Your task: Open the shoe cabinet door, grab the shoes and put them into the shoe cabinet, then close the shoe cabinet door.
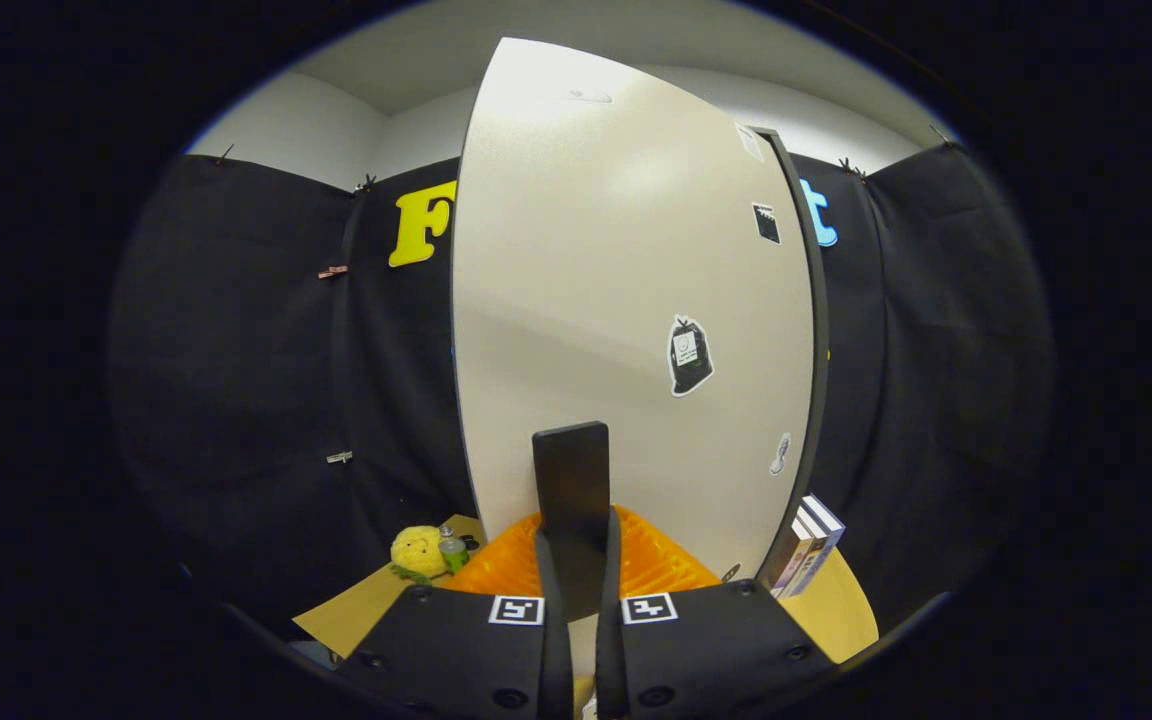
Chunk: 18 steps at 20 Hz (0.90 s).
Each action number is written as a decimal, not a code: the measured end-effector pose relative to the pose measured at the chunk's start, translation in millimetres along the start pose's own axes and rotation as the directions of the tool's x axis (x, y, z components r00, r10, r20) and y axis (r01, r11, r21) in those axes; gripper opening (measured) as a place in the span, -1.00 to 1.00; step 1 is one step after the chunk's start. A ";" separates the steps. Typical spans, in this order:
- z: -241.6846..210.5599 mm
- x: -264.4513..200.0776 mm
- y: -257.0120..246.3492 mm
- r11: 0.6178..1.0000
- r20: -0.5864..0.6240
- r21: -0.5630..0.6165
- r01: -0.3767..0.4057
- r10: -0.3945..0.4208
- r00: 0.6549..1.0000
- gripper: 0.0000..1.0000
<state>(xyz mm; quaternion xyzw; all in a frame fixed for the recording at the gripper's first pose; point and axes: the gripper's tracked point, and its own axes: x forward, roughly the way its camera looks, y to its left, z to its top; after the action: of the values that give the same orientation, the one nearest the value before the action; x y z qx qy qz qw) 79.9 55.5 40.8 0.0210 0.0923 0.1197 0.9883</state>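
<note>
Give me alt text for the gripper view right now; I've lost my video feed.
The gripper has its fingers closed on the dark handle of the white cabinet door. Beside the door, a yellow plush toy lies on the wooden table on one side, books on the other.

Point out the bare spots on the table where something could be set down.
Bare tabletop lies beside the yellow plush and can; another patch beyond the books. The gripper, shut on the door handle, crowds the cabinet door.
</note>
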 end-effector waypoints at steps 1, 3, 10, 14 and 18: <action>-0.2 -5.8 -5.5 1.000 0.000 0.000 0.005 -0.005 1.000 -0.73; -0.1 -17.1 -16.4 1.000 -0.002 0.005 0.018 -0.018 1.000 -0.74; 0.4 -49.2 -55.8 0.997 0.015 0.027 0.079 -0.079 0.997 -0.75; 2.4 -62.4 -82.3 0.995 0.042 0.023 0.096 -0.097 0.994 -0.75; 2.9 -77.0 -111.7 0.994 0.057 0.047 0.098 -0.100 0.993 -0.72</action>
<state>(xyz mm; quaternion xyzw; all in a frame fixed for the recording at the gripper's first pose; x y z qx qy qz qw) 32.9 -71.5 50.2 0.0418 0.0666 0.0678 0.9946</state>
